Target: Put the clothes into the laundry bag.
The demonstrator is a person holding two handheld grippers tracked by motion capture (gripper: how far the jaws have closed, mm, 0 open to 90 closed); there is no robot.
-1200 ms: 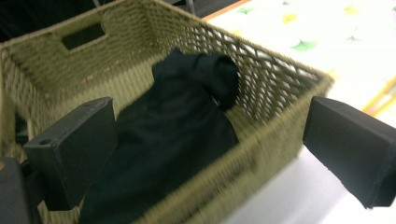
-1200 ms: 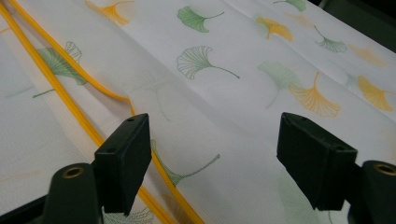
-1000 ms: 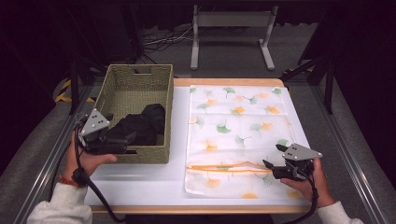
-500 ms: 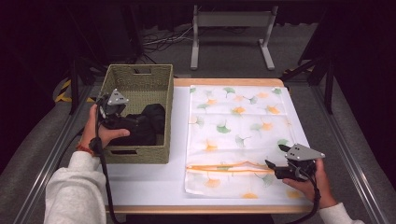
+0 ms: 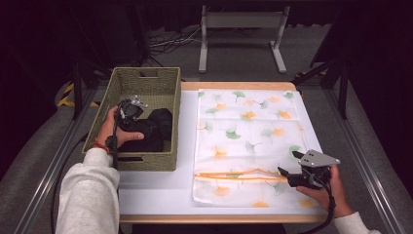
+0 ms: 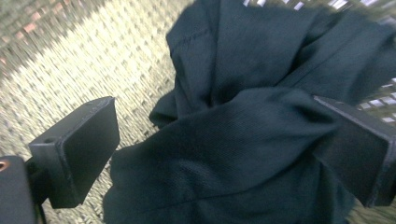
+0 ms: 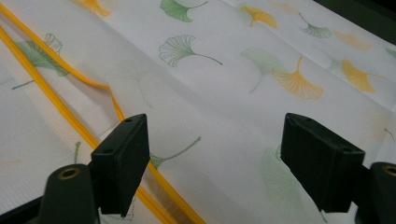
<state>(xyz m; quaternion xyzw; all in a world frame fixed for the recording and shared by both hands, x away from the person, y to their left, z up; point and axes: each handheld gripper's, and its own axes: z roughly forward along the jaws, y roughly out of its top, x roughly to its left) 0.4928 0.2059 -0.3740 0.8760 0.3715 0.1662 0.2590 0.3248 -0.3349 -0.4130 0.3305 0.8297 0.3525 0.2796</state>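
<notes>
From above, the left gripper (image 5: 127, 109) is down inside the woven basket (image 5: 168, 97) on the counter (image 5: 156, 187), over the black garment (image 5: 156, 127) heaped there, while the right gripper (image 5: 288, 174) rests at the near right edge of the white ginkgo-print bag (image 5: 246, 141), by its orange zipper (image 5: 234, 174). In the left gripper view the jaws stand apart around a fold of the dark cloth, not yet pinching; I'd say the pick is in hand, and closing on that fold comes next. In the right gripper view the jaws hang wide over the bag, holding nothing. No writing or brand is readable anywhere.
</notes>
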